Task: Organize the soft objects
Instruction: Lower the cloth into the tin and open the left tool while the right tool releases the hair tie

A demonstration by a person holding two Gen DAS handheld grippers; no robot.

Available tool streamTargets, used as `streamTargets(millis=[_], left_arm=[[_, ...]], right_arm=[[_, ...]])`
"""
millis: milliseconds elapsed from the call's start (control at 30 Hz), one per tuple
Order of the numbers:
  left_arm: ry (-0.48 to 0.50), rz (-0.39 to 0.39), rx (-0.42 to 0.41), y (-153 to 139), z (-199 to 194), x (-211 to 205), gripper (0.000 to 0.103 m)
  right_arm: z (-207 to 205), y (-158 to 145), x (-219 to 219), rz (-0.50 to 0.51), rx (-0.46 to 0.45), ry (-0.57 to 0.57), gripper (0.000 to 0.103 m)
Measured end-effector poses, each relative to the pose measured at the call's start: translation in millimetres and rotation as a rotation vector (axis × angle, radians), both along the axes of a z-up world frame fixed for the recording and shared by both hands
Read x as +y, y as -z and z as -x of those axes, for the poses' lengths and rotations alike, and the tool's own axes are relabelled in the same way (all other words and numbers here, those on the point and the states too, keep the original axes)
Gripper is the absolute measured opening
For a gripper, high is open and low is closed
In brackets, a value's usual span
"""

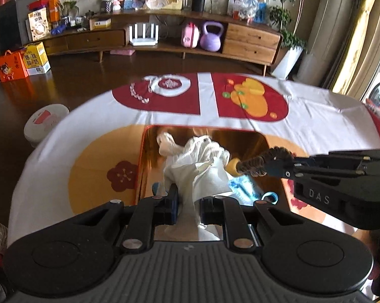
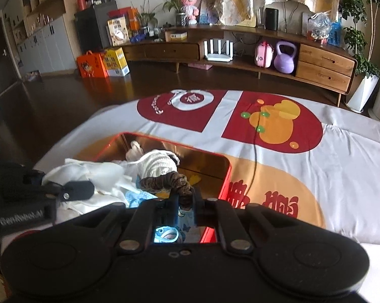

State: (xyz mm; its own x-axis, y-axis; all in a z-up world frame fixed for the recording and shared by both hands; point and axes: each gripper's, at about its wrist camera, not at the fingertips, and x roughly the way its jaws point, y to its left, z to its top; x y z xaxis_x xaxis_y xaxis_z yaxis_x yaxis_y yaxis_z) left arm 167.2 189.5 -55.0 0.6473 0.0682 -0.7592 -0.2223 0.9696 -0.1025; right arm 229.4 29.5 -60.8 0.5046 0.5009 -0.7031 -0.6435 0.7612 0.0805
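A white cloth (image 1: pixel 200 174), crumpled and bunched upright, rises from the near left part of the open tin (image 2: pixel 226 174). A brown striped scrunchie (image 2: pixel 164 183) hangs over the tin's middle. Blue printed fabric (image 2: pixel 139 198) lies low at the near edge; a knitted white piece (image 2: pixel 159 166) sits behind.

A white cloth (image 1: pixel 316 116) printed with red and orange panels is spread over the table. Beyond it, a long wooden TV console (image 1: pixel 250 40) is set along the far wall. A white router (image 1: pixel 142 36) with 4 upright antennas, a pink case (image 1: pixel 190 35) and a purple kettlebell (image 1: pixel 210 38) are kept in its open shelf. A black speaker (image 1: pixel 198 1) is placed on top. An orange gift box (image 2: pixel 92 65) and a yellow carton (image 2: pixel 116 61) are left touching on the dark floor. A round white appliance (image 1: pixel 44 123) is seen on the floor beside the table, and a potted plant (image 2: pixel 361 58) at the console's right end.
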Motion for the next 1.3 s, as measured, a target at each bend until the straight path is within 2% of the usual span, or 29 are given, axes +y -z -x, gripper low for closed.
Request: streamTargets(millis=[367,567,733,967,1300], left_arm=[[0.027,0.013,0.060,32.5,-14.2,-5.8,0.016],[0.035,0.008,0.062,34.0,-13.7,-8.8,0.016],[0.038,-0.003,0.060,30.0,-10.0,-12.0,0.016],[0.033,0.021,0.049,23.8,0.6,-11.8,0.030],[0.017,0.005,-0.002,6.2,24.5,-15.5,0.031]], right_arm=[[-8.3,23.0,11.3,0.052,0.030,-0.014,0.013],[-6.6,25.4,8.6,0.048,0.043,-0.013,0.020],[-1.1,20.8,3.8,0.048,0.048,-0.017,0.024],[13.8,7.9,-6.0,0.036,0.032,-0.038,0.033],[36.3,-20.3,-25.9,-0.036,-0.002,-0.065,0.044]])
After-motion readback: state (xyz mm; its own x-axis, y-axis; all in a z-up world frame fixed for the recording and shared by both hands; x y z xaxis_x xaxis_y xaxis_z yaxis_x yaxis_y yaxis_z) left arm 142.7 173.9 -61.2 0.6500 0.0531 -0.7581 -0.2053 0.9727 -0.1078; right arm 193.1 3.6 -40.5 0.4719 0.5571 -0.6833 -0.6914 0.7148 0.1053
